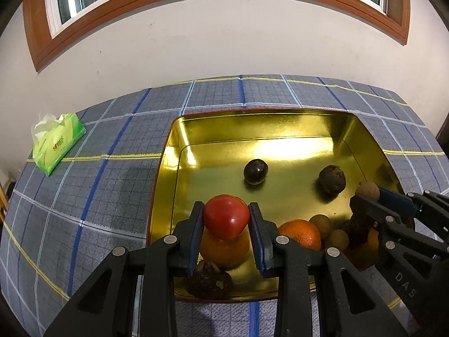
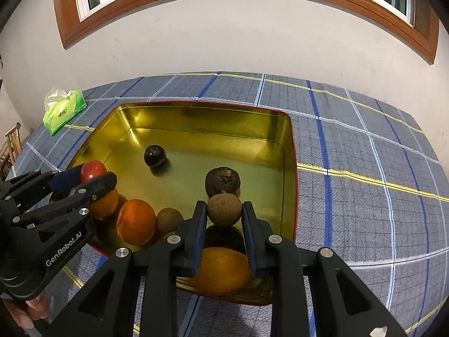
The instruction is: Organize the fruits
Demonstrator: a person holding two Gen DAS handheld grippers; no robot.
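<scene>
A gold tray sits on the checked tablecloth. My left gripper is shut on a red tomato, held above an orange in the tray's near left; it shows in the right wrist view too. My right gripper is shut on a brown longan above the tray's near right; it also shows in the left wrist view. In the tray lie a dark plum, a dark wrinkled fruit, oranges and more longans.
A green tissue pack lies on the cloth at the far left. The wall with a wood-framed window stands just behind the table. A wooden chair shows past the table's left edge.
</scene>
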